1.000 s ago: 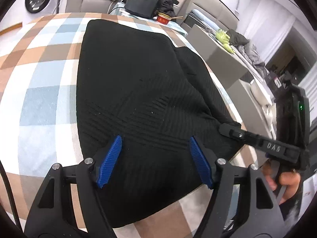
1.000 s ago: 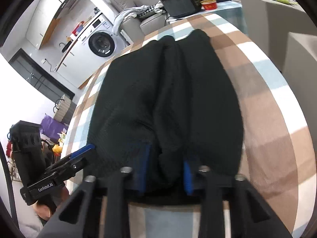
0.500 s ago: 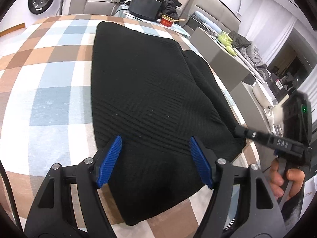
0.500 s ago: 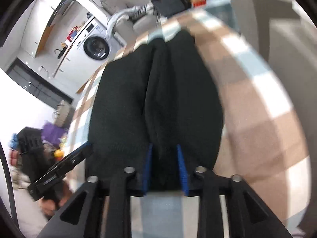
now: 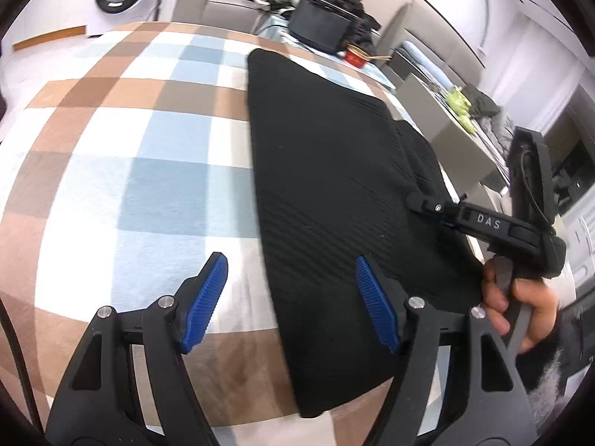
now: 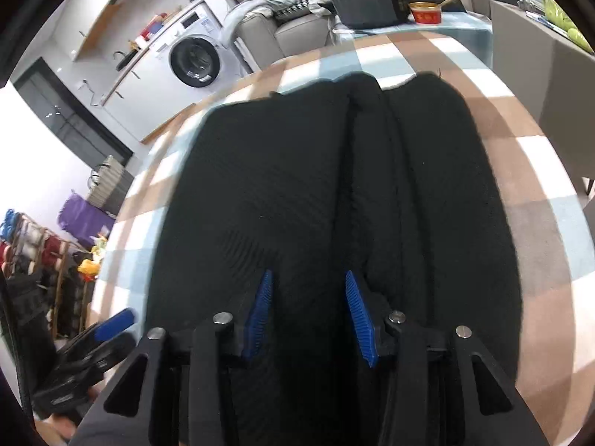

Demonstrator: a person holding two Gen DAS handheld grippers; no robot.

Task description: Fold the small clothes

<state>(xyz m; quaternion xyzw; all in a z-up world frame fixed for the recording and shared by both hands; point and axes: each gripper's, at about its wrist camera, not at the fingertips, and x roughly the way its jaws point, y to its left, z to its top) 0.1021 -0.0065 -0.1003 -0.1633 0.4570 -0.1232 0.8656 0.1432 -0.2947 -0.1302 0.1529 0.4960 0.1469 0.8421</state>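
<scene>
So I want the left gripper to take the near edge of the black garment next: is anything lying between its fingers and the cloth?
Nothing visible is. The left gripper hangs open over the black garment and the checked cloth, with its left edge between the fingers. The right gripper, jaws opening, is over the far side.

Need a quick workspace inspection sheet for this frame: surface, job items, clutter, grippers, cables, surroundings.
Surface: checked cloth, brown, blue and white.
Job's things: black knit garment lying flat, partly folded lengthwise.
Clutter: red tub and black case at the far end.
Grippers: left gripper open, straddling the garment's edge; right gripper opening over the garment, fingers not pressing it.
Cables: dark cable at the left edge.
Surroundings: washing machine, grey sofa.
</scene>
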